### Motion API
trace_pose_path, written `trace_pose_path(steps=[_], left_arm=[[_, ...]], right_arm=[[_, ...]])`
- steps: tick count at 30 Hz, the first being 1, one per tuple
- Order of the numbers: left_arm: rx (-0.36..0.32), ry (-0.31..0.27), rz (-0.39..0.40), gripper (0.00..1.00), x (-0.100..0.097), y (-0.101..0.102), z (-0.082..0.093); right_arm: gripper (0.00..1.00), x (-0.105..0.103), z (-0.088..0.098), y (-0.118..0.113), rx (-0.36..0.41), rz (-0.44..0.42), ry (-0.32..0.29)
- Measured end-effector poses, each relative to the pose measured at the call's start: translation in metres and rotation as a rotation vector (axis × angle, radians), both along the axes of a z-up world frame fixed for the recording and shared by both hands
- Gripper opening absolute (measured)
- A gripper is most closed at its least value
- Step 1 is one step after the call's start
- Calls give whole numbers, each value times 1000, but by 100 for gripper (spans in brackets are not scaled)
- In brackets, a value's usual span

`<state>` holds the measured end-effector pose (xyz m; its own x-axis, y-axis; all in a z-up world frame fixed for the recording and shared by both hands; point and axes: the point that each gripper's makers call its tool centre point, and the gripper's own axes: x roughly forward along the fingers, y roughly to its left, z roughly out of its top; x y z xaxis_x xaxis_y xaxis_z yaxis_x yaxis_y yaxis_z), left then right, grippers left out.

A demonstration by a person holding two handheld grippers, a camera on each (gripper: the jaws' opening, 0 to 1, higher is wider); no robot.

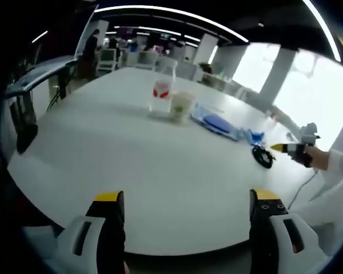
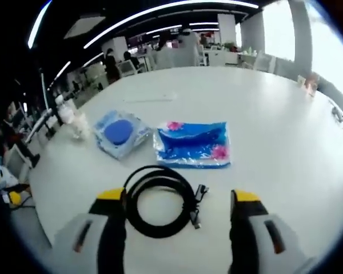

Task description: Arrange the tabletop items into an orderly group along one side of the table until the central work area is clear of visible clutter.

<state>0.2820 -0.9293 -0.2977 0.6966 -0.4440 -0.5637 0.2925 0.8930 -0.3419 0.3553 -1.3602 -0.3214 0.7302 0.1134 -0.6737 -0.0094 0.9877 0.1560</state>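
In the right gripper view a coiled black cable [image 2: 160, 201] lies on the white table [image 2: 274, 131], between and just ahead of my open right gripper [image 2: 177, 202]. Beyond it lie a blue patterned plastic bag [image 2: 193, 144] and a clear packet with a blue round item [image 2: 121, 132]. In the left gripper view my left gripper [image 1: 186, 201] stands open over the near table edge, holding nothing. Further off stand a clear bottle with a red label [image 1: 162, 88] and a pale cup [image 1: 181, 106]; the blue packets [image 1: 217, 121] and the cable [image 1: 263, 155] lie to the right, where the right gripper [image 1: 287, 148] shows in a hand.
Office chairs [image 1: 108, 57] and desks ring the table's far side, with people standing behind. A dark chair [image 1: 23, 123] stands at the left edge. Small objects [image 2: 74, 123] sit at the table's left side in the right gripper view. Bright windows [image 1: 308, 80] lie beyond.
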Motion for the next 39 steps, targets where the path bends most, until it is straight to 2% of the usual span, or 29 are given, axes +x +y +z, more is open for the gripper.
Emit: trace_pose_path(steps=[13, 20, 28, 39], left_arm=[[-2, -4, -15, 87, -1, -3, 1], [-5, -4, -11, 87, -1, -3, 1], [-3, 5, -27, 87, -1, -7, -2], [-1, 11, -76, 87, 1, -17, -6]], right_arm=[[69, -17, 0, 1, -12, 10, 8], [69, -19, 4, 4, -8, 11, 4], [69, -16, 10, 10, 17, 36, -20], [69, -32, 19, 18, 55, 87, -33]])
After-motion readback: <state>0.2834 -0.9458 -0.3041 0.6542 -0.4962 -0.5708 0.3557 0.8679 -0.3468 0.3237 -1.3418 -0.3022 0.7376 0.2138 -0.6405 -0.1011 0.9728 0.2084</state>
